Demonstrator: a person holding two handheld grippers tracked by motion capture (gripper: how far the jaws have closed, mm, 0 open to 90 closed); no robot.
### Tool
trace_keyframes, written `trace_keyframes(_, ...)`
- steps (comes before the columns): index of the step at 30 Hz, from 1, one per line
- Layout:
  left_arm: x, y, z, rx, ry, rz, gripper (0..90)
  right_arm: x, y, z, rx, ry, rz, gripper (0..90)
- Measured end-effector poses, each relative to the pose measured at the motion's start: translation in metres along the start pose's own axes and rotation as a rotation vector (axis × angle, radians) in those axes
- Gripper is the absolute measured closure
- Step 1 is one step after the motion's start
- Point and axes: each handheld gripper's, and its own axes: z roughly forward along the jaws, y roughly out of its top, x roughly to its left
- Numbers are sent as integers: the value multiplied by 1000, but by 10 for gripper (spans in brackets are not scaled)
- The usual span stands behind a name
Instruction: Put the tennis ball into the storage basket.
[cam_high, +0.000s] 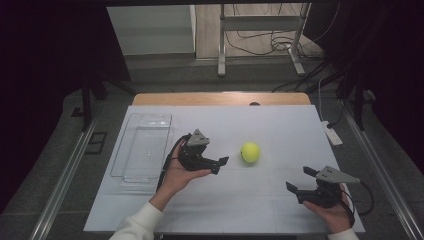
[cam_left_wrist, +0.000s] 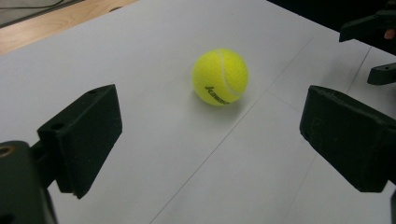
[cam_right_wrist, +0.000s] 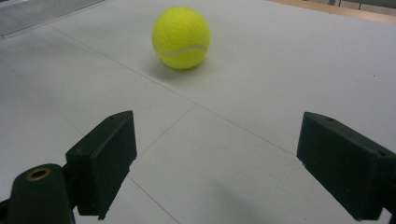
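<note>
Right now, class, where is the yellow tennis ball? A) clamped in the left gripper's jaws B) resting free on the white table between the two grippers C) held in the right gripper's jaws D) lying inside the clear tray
B: the tennis ball rests on the white table, with the open left gripper and open right gripper both apart from it.

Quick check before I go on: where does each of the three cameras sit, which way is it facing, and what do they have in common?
High view: above the person's side, looking forward and down on the table; both forearms, left tongs and right tongs show.
Left gripper view: rides the left tongs, facing the tennis ball; own open jaws, the other tongs at top right.
Right gripper view: rides the right tongs, facing the ball from the other side; own open jaws.
Shared: all three show the ball on the white table.
</note>
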Motion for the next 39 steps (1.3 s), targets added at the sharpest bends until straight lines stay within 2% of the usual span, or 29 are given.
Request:
trace_keyframes(16,1,5,10,16,-16,7,63,0,0,0,1,-2,2,125)
trace_keyframes(39,-1,14,21,11,-40,13,61,0,-1,1,4,-5,3,126)
